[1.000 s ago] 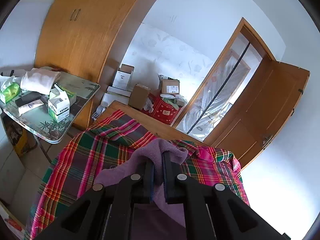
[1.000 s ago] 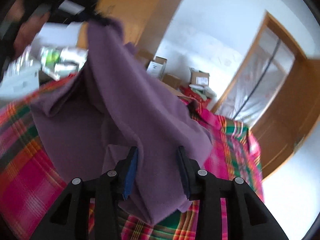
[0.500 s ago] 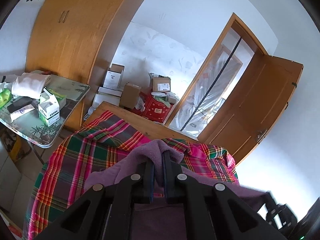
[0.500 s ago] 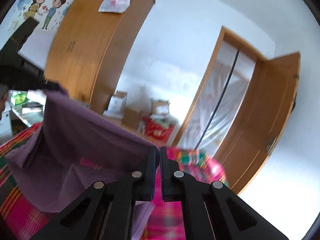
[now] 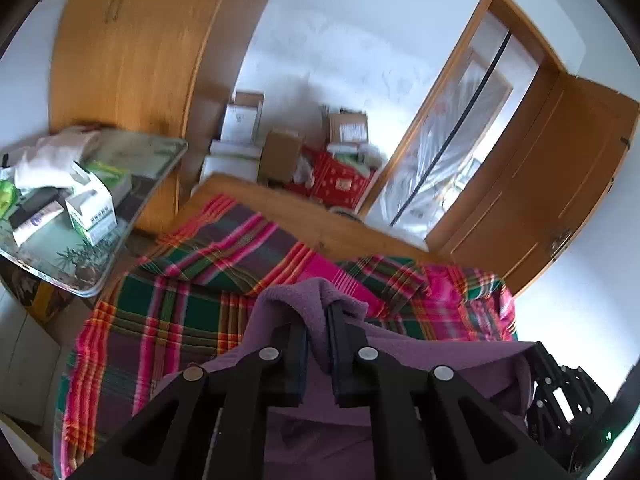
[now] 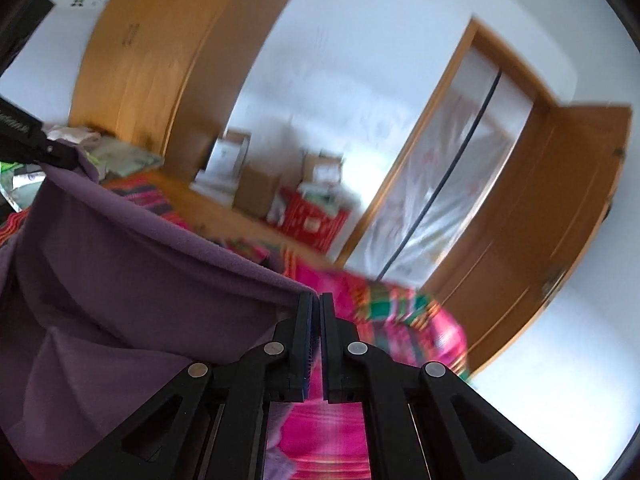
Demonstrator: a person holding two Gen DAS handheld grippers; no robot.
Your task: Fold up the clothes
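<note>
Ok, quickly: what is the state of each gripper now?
Left gripper: closed on the purple garment.
Right gripper: closed on the same garment's edge.

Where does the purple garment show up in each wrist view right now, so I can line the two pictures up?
Left wrist view: purple garment at bottom centre, bunched between the left tool fingers, spreading right to the other tool.
Right wrist view: it fills the left half, its top edge stretched to the right tool.
Shared landmark: the red box by the doorway, beyond the plaid blanket.
</note>
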